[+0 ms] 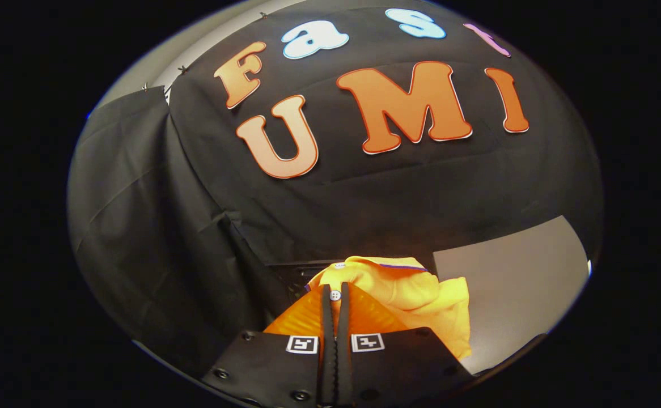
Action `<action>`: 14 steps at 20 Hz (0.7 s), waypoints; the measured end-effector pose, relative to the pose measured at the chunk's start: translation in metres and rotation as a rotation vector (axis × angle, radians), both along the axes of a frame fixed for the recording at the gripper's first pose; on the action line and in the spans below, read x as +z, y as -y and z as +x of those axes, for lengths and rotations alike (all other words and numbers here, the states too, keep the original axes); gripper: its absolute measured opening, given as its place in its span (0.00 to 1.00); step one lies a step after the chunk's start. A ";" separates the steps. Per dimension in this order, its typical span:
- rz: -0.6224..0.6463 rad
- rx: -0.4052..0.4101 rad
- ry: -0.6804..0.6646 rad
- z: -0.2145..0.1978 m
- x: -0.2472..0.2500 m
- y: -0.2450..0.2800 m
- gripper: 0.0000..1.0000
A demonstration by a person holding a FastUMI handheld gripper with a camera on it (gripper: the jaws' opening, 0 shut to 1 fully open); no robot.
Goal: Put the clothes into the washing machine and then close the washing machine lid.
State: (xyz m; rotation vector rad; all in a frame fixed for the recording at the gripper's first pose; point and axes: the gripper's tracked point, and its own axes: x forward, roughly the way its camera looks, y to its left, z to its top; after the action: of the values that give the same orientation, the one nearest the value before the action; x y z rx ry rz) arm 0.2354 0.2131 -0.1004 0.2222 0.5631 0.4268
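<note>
Plain yellow garment (415, 294) with white button (335, 295), grey table (512, 283), black cloth wall (194, 226)

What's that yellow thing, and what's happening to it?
That's a yellow garment with a small white button, maybe a shirt. A handheld tool has its two fingers squeezed together on the cloth and holds it up in front of the black booth wall. The garment hangs bunched just ahead of the fingers and off to one side. A pale surface lies beyond it. It's meant to go into a washing machine.
</note>
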 end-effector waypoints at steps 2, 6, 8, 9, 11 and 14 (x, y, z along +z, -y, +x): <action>-0.006 0.015 0.003 -0.003 -0.004 -0.016 0.08; -0.022 0.065 -0.005 -0.004 -0.013 -0.053 0.08; -0.021 0.085 -0.020 -0.002 -0.024 -0.070 0.08; -0.019 0.097 -0.033 -0.001 -0.032 -0.080 0.08; -0.011 0.122 -0.063 -0.002 -0.049 -0.099 0.08; -0.008 0.140 -0.094 0.004 -0.075 -0.121 0.08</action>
State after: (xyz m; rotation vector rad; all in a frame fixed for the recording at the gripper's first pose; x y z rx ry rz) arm 0.2398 0.3338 -0.1750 0.1968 0.6749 0.5522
